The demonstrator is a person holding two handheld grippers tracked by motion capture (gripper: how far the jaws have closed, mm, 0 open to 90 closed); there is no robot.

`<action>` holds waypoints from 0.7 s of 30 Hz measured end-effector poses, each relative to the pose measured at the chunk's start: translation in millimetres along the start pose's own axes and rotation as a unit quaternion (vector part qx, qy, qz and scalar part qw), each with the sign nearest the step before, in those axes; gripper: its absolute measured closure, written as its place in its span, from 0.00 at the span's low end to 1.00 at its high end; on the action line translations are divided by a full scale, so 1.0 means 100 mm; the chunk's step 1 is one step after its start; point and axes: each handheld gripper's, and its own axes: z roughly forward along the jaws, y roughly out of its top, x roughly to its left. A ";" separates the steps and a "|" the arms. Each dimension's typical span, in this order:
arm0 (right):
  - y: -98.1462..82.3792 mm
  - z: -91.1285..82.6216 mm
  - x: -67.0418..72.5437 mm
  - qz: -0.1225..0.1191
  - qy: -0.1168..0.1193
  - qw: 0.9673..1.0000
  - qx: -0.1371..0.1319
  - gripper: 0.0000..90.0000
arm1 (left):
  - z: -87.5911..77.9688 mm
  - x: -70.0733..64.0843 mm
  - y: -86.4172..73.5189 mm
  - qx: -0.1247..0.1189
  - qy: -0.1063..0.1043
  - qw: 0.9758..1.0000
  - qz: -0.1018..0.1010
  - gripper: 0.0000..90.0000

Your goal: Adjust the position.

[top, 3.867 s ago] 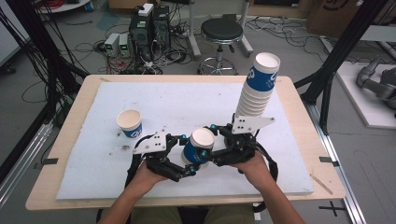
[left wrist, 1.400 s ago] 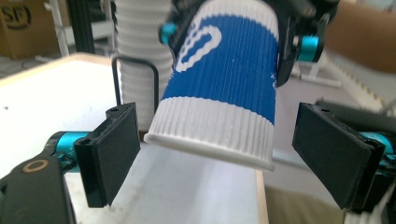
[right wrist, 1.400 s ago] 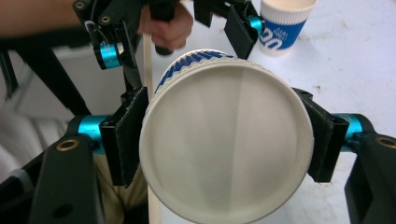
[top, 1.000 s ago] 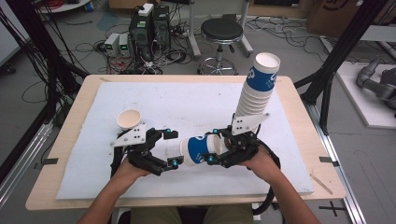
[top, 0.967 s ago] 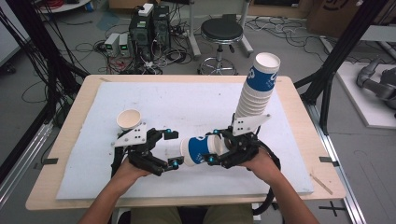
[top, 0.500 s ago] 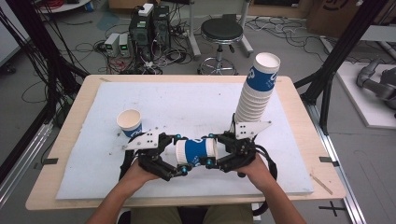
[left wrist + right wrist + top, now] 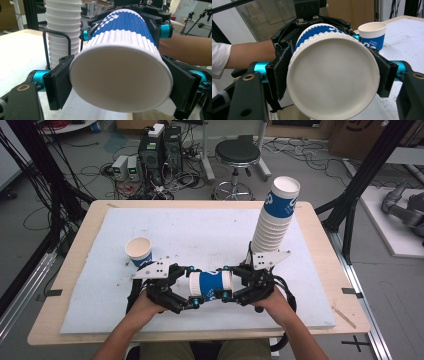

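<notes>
L gripper (image 7: 192,292) & R gripper (image 7: 229,282) both clamp the same blue-and-white cup (image 7: 210,285), held sideways just above the white mat (image 7: 200,232) at ~6 o'clock on the table, near the person's edge. L jaws pinch one end, R jaws the other; each gripper view shows a round white end of the cup between its pads. Change vs half a sec ago: grippers have closed in toward each other, cup now squarely between them, whereas ~4 s back it stood upright. Prob. a handover or pulling nested cups apart; can't tell which. Lone cup (image 7: 138,251) sits at ~9 o'clock, tall cup stack (image 7: 274,217) at ~2 o'clock, both apart from the held one.
</notes>
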 end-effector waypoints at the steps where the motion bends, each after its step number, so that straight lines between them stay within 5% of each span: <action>1: 0.00 0.00 0.00 0.002 0.001 1.000 -0.002 0.30 | 0.00 0.00 0.01 0.000 0.000 1.000 0.000 0.20; 12: 0.05 -0.07 0.03 0.013 -0.008 1.000 0.004 0.21 | -0.08 0.02 0.12 0.024 0.005 1.000 -0.003 0.21; 21: 0.25 -0.17 0.10 -0.040 -0.047 0.995 0.084 0.20 | -0.12 0.01 0.26 0.081 0.014 0.997 0.013 0.21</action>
